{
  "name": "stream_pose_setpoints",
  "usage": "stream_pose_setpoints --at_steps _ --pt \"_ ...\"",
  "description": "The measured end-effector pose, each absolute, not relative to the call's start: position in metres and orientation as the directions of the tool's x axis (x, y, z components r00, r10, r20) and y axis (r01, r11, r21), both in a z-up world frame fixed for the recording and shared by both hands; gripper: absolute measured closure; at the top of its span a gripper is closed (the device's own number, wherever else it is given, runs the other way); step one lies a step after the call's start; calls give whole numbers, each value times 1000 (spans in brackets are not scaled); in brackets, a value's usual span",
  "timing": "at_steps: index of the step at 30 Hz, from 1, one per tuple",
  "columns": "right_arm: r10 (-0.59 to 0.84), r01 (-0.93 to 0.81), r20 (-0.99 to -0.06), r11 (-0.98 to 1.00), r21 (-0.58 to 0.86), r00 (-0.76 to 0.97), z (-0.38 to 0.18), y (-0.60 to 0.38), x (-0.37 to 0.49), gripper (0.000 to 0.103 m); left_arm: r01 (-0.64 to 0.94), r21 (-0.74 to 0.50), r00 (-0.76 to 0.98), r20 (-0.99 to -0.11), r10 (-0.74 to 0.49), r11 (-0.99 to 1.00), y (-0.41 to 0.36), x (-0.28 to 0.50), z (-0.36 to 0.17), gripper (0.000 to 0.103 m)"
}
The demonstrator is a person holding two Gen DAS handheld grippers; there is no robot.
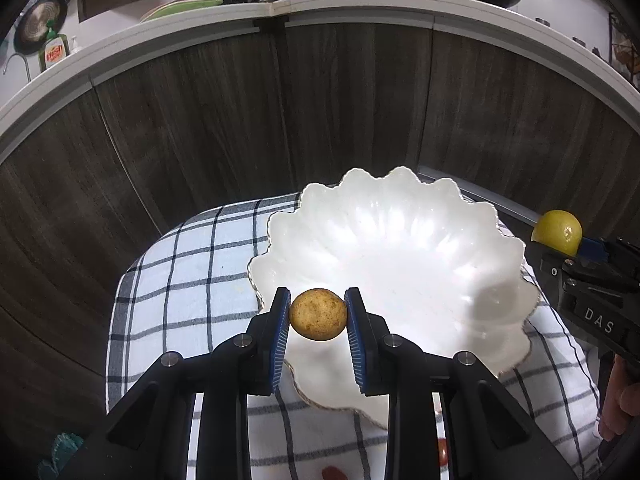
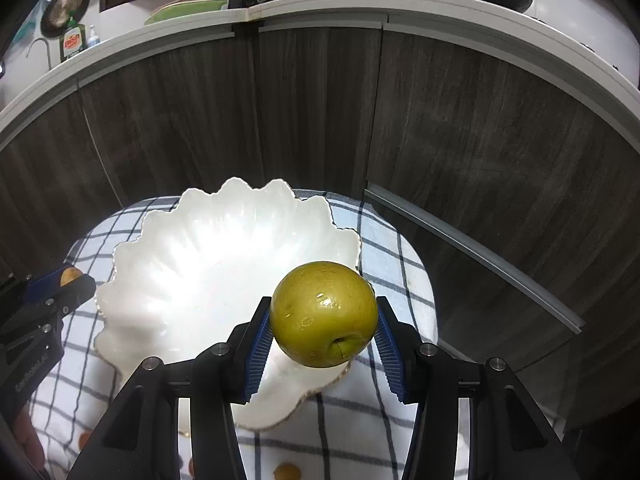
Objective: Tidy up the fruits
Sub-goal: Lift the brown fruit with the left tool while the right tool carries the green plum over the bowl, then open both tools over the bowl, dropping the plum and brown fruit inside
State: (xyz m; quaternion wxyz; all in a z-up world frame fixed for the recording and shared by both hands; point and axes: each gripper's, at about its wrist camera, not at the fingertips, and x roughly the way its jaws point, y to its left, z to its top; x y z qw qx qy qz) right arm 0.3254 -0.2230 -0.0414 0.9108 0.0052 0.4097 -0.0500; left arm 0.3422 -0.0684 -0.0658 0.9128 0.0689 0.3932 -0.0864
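My left gripper (image 1: 318, 314) clamps a small round speckled brown fruit (image 1: 318, 315), my right gripper (image 2: 324, 316) a green-yellow apple (image 2: 324, 314); the scalloped white bowl (image 1: 400, 240) lies just beyond both, centre frame.

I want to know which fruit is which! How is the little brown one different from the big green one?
The brown fruit looks smaller than the green fruit. The brown fruit's skin is dull and speckled; the green fruit's is shiny and smooth. The left gripper holds the brown fruit; the right gripper holds the green fruit. Both are round, and both are held above the white bowl.
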Motion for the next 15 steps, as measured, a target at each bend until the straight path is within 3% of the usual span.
stream_pose_setpoints --at_steps 15 --pt "-77 101 -790 995 -19 609 -69 -224 357 53 175 18 606 -790 -93 984 -66 375 -91 75"
